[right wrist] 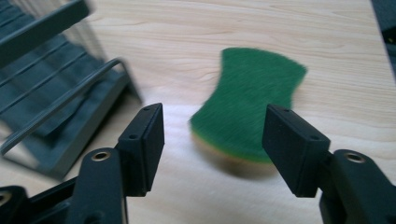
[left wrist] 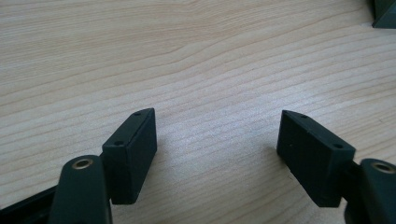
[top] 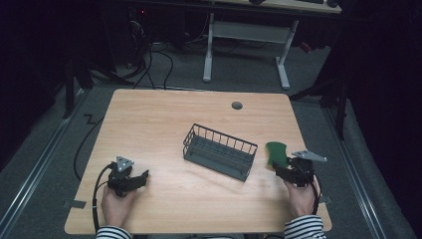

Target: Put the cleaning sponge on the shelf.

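A green scouring sponge [top: 276, 153] [right wrist: 252, 98] with a yellow underside lies flat on the wooden table near the right edge. My right gripper [top: 279, 171] [right wrist: 215, 114] stands open just short of it; the jaws are wide apart, the sponge's near end shows between them, and the pads do not touch it. A dark wire basket [top: 221, 137] [right wrist: 56, 93] stands in the middle of the table, to the left of the sponge, with nothing visible inside. My left gripper [top: 141, 178] [left wrist: 217, 135] rests open at the front left over bare wood, nothing between its jaws.
The table [top: 164, 119] has a round cable hole [top: 237, 105] near its far edge. One corner of the basket [left wrist: 385, 14] shows at the top right of the left gripper view. A white desk frame [top: 209, 50] and cables stand on the floor beyond.
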